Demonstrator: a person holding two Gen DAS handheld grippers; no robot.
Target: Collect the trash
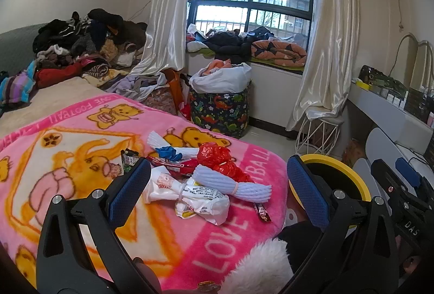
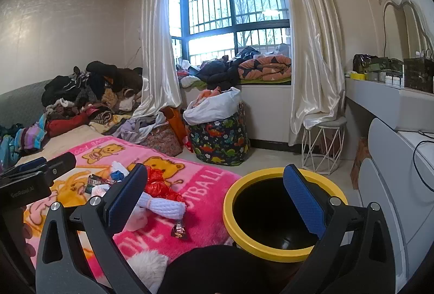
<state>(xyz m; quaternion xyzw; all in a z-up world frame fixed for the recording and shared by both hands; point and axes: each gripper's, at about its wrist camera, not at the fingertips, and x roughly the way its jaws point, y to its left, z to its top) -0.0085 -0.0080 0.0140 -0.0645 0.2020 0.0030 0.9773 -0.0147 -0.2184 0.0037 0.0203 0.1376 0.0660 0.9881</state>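
A heap of trash lies on the pink blanket (image 1: 67, 136): a red plastic bag (image 1: 217, 155), a white foam net (image 1: 238, 187), a knotted white printed bag (image 1: 200, 197), a blue scrap (image 1: 168, 153) and a dark snack wrapper (image 1: 261, 212). My left gripper (image 1: 219, 159) hovers open just before the heap, nothing between its blue pads. My right gripper (image 2: 215, 166) is open over the bed's corner, its right finger above the yellow-rimmed black bin (image 2: 260, 248). The right wrist view also shows the red bag (image 2: 157, 185), the net (image 2: 165, 205) and the wrapper (image 2: 179, 230).
The bin (image 1: 324, 157) stands on the floor beside the bed corner. A dinosaur-print basket (image 2: 219, 139) stuffed with laundry sits under the window. Piled clothes (image 1: 81, 50) cover the far bed. A wire stool (image 2: 322, 147) and a white dresser (image 2: 393, 185) line the right wall.
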